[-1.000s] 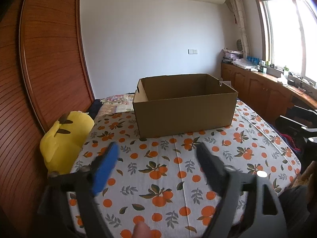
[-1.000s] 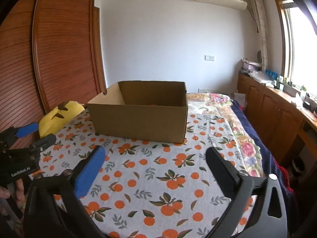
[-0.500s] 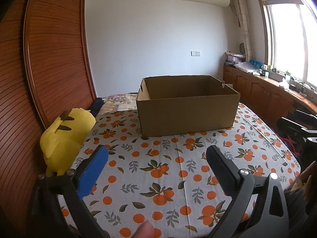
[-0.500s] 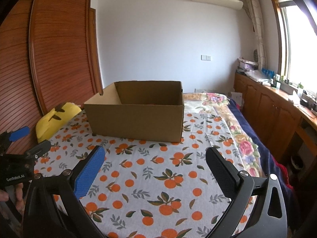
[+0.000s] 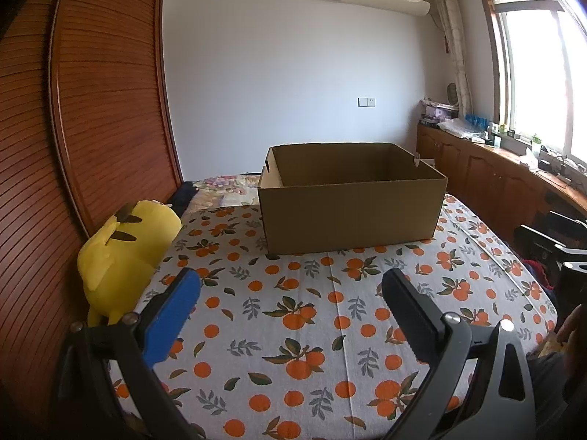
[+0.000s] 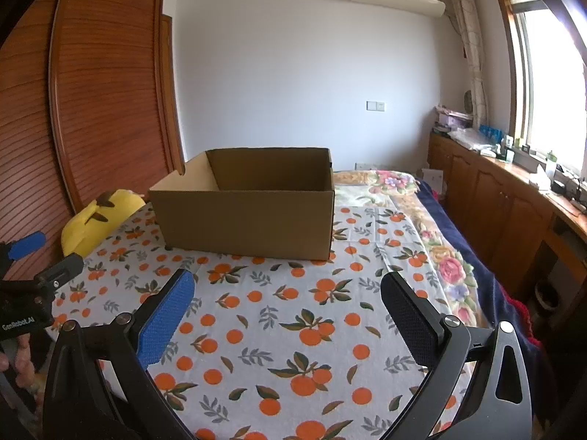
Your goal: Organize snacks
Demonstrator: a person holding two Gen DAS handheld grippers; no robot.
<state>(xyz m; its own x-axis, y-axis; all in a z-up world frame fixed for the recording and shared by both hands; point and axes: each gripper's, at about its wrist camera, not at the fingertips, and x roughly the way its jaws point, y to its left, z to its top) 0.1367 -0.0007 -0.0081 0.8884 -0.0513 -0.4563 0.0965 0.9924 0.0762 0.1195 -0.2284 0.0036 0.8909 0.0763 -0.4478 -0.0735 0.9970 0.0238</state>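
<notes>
An open brown cardboard box point(image 5: 352, 212) stands on the orange-print cloth point(image 5: 304, 315); it also shows in the right wrist view point(image 6: 249, 220). Its floor is hidden by its near wall, and no snacks show in either view. My left gripper point(image 5: 290, 293) is open and empty, held above the cloth in front of the box. My right gripper point(image 6: 288, 293) is open and empty, also in front of the box and to its right. The left gripper shows at the left edge of the right wrist view point(image 6: 33, 253).
A yellow plush toy point(image 5: 124, 253) lies at the cloth's left edge against the wooden slatted headboard point(image 5: 73, 128). A flowered blanket point(image 6: 440, 256) lies right of the cloth. Wooden cabinets point(image 6: 513, 205) with clutter run under the window at right.
Both grippers have drawn back and risen slightly, so the box looks a little farther. The left gripper's jaws have opened wider. The right gripper's jaws stay open.
</notes>
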